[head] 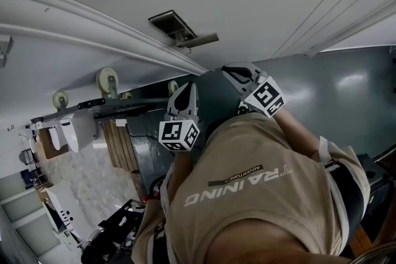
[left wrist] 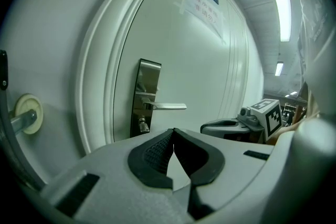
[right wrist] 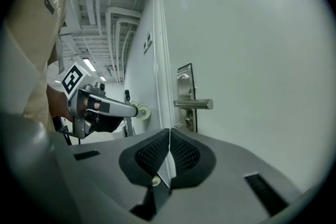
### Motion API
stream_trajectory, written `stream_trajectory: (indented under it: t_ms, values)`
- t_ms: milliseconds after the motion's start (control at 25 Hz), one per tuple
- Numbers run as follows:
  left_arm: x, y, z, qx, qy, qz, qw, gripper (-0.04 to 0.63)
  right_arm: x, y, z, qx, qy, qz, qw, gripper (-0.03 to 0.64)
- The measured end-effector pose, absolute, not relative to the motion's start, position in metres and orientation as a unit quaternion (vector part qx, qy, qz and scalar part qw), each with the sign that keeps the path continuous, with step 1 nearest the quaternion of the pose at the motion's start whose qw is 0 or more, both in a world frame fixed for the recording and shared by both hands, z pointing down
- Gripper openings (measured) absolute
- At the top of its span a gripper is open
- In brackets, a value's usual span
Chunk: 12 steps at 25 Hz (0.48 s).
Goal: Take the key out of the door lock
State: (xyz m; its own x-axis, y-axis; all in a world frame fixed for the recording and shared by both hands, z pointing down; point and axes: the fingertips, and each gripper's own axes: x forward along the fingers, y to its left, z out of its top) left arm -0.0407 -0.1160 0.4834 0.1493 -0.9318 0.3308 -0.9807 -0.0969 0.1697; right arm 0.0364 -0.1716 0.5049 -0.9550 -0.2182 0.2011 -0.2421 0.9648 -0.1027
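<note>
The white door carries a metal lock plate with a lever handle. A small key sticks out of the lock below the handle. In the right gripper view the plate, handle and key also show. My left gripper is shut and empty, some way short of the door. My right gripper is shut and empty too, beside the left one. In the head view the left gripper and right gripper are both raised toward the lock plate.
A round white doorstop on a metal rod sticks out at the left of the door frame. A paper notice hangs high on the door. A person's beige shirt fills the lower head view. A corridor with ceiling lights runs behind.
</note>
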Motion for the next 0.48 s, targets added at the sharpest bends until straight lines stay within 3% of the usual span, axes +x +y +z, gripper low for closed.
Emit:
stream_trajectory:
  t_ms: [480]
  values:
    - [-0.062,-0.103,0.493,0.725,-0.66,0.045,0.189,0.006,0.01,-0.165,0.514,0.1,-0.987,0.064,0.104,0.015]
